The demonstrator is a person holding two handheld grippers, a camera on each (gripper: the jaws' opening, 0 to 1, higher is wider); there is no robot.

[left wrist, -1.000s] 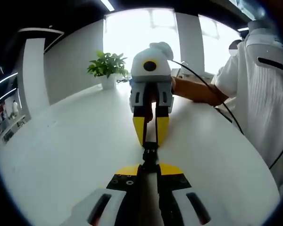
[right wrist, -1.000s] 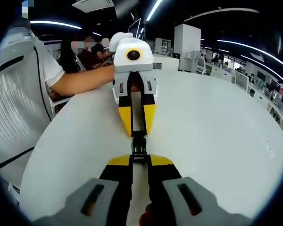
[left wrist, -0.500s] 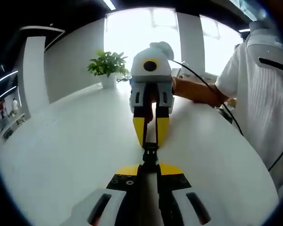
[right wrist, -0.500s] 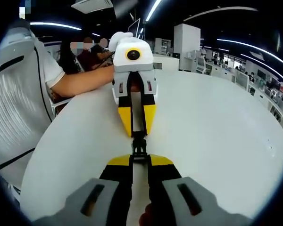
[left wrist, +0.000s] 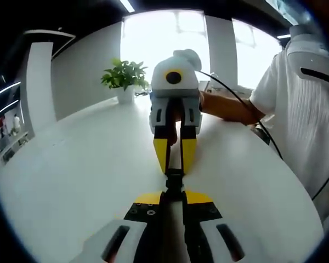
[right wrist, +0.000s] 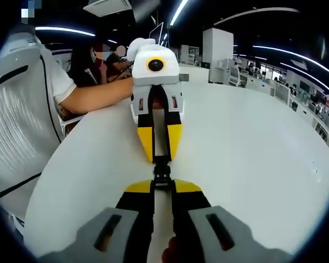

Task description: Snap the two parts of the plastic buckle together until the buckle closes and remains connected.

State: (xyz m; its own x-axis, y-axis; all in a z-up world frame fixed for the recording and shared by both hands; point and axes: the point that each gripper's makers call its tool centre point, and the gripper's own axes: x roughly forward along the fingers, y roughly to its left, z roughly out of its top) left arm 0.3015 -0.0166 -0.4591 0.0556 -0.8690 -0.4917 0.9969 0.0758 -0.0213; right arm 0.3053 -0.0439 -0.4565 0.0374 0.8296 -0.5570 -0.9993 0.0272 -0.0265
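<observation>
A black plastic buckle (left wrist: 174, 182) (right wrist: 162, 173) hangs just above a white table (left wrist: 77, 181) (right wrist: 252, 164), stretched in a straight line between two yellow-tipped grippers that face each other nose to nose. Whether its two halves are fully latched cannot be told; they sit tight against each other with no gap showing.

In the left gripper view, the left gripper (left wrist: 174, 196) has its jaws drawn in close on the near end of the buckle, while the right gripper (left wrist: 175, 159) comes in from beyond the buckle, its jaws pinched narrowly on the far end.

In the right gripper view the same grip is seen from the other side: the right gripper (right wrist: 162, 186) clamps the near end, and the left gripper (right wrist: 160, 153) holds the far end.

Beyond the buckle, a bare forearm (left wrist: 230, 107) (right wrist: 96, 94) reaches along the table, belonging to a person in a white short-sleeved shirt (left wrist: 301, 104) (right wrist: 16, 126). A potted green plant (left wrist: 124, 79) stands at the table's far edge from the buckle, before a bright window (left wrist: 164, 35).
</observation>
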